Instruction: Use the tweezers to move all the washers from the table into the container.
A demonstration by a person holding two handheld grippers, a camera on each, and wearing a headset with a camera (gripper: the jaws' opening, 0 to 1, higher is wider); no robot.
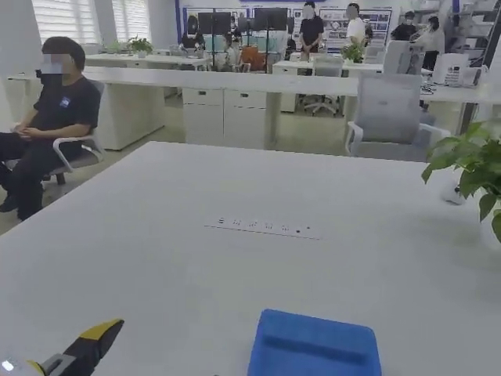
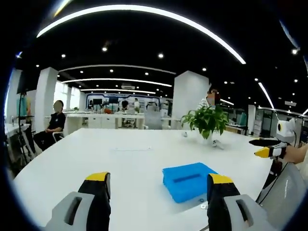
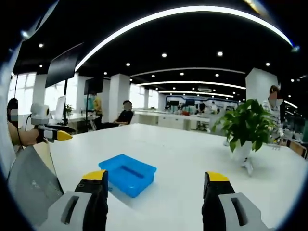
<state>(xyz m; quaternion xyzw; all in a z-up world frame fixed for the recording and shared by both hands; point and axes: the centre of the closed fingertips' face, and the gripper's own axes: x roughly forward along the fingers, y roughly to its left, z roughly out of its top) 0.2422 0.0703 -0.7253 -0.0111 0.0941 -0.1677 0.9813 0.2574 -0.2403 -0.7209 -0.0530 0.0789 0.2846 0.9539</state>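
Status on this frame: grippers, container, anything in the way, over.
Left gripper open, empty. Right gripper open, empty. Blue container on table, ahead of both. Potted plant well aside.

The blue container (image 1: 315, 345) runs off the bottom edge of the head view, and a gripper (image 1: 103, 334) in the corner shows just its yellow and black tip. The plant (image 1: 473, 168) is cut by the right edge. The marks on the table strip (image 1: 262, 227) are too small to tell.

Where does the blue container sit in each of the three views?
Head view: blue container at the bottom edge, right of centre.
Left gripper view: container low, slightly right of centre.
Right gripper view: container low, left of centre.
Shared landmark: potted plant, beyond it to the right.
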